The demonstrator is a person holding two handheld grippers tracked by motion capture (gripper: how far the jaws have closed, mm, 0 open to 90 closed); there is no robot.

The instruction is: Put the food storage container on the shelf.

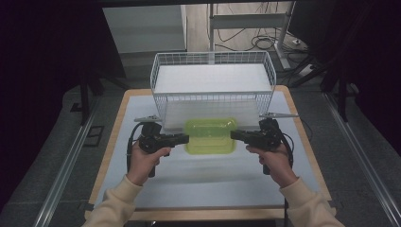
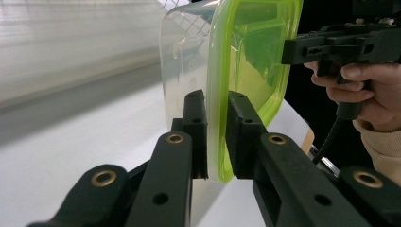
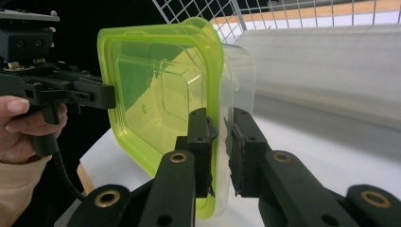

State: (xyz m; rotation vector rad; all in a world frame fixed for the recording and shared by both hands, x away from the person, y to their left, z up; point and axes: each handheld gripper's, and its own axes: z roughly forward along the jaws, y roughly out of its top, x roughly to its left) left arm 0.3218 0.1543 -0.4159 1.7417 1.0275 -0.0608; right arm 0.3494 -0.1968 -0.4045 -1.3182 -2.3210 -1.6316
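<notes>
The left gripper [image 1: 182, 138] is held in the person's left hand [image 1: 144, 158]; its fingers [image 2: 196, 124] are closed narrow on the left rim of one clear container with a green lid [image 1: 210, 135], lid rim pinched between them. Nothing can be made out inside this container. It sits between the two grippers, over the white counter [image 1: 203, 175], just in front of one white wire basket [image 1: 213, 87]; whether it touches the counter cannot be told. The basket holds a white sheet along its bottom. The right gripper [image 1: 236, 135], in the right hand [image 1: 274, 161], has its fingers [image 3: 201, 137] clamped narrow on the container's right rim.
</notes>
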